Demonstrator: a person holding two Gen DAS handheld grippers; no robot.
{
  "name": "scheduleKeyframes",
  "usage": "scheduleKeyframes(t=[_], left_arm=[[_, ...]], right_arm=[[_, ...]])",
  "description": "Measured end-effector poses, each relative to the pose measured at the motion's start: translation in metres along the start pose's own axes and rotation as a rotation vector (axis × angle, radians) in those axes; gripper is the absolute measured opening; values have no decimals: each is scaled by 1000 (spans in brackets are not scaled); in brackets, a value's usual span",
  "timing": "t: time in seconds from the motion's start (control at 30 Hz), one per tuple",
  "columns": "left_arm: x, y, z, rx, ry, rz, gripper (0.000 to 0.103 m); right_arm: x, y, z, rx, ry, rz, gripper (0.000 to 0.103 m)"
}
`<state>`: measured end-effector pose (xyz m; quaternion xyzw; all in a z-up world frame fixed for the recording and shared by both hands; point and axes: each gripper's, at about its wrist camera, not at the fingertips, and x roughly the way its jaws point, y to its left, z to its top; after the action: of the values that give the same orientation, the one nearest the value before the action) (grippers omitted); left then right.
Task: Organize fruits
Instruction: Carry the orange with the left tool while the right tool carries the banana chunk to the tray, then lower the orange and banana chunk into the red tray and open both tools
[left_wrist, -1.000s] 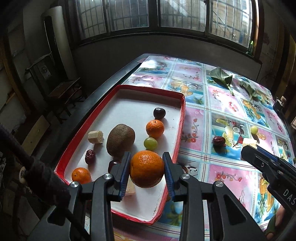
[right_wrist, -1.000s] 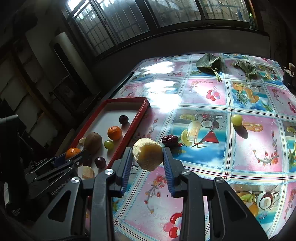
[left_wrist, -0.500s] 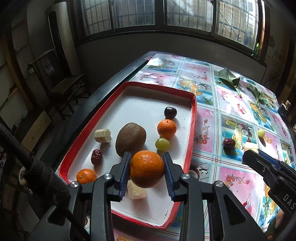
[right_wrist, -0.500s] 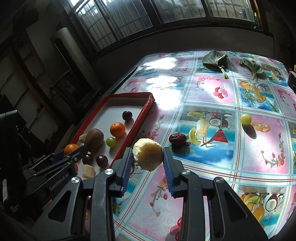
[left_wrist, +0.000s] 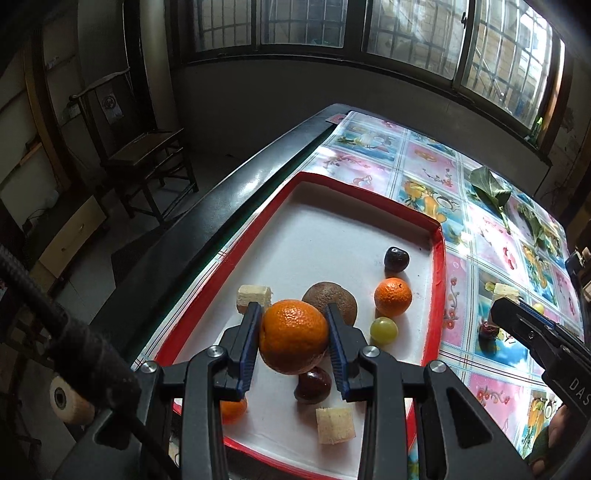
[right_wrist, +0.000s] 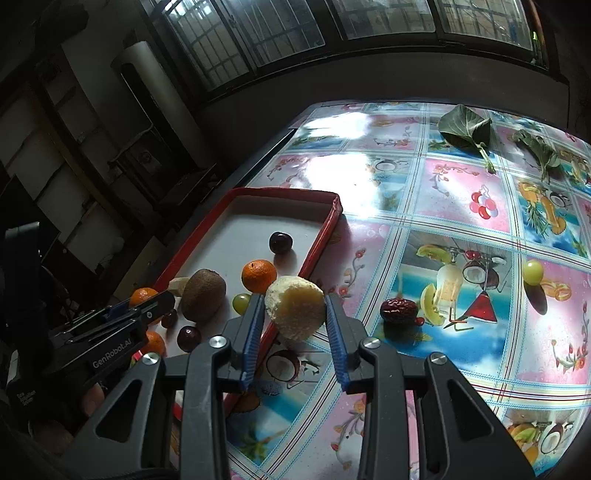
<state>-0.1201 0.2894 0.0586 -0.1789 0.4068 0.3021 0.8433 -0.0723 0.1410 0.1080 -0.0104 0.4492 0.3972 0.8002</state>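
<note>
My left gripper (left_wrist: 293, 325) is shut on a big orange (left_wrist: 293, 336) above the near half of the red-rimmed white tray (left_wrist: 369, 192). Below it lie a kiwi (left_wrist: 341, 301), a small orange (left_wrist: 392, 297), a green grape (left_wrist: 384, 329), two dark cherries (left_wrist: 396, 258), two pale chunks (left_wrist: 254, 295) and another small orange (left_wrist: 232, 408), half hidden by a finger. My right gripper (right_wrist: 292, 310) is shut on a pale yellow fruit chunk (right_wrist: 295, 306), over the tray's right rim (right_wrist: 317, 251). On the tablecloth lie a red date (right_wrist: 399, 310) and a green grape (right_wrist: 532, 272).
Two green leaves (right_wrist: 465, 125) lie at the far side of the patterned tablecloth. The dark table edge (left_wrist: 236, 184) runs along the tray's left side, with a wooden chair (left_wrist: 147, 147) beyond it. The far half of the tray holds no fruit.
My left gripper has carried the big orange from over the tray's near right rim to over its middle. My right gripper has brought the pale chunk leftward from over the tablecloth to the tray's rim.
</note>
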Motion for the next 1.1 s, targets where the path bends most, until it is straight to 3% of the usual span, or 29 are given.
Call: scheduleKeyframes(t=[0.23,0.53,0.87,1.1], left_arm=[[24,15,20,-23,39,-11,34],[64,8,41,-12,114,-42,34],[101,-1,39,8,200,-14,34],[104,-3,39,22,212,5,34]], right_arm=[[40,19,34,-26,26,6,36],[103,23,67,-12,74,-53,36],[140,10,68,-9,128,-111,36],[146,14,64,-42,128,-123,36]])
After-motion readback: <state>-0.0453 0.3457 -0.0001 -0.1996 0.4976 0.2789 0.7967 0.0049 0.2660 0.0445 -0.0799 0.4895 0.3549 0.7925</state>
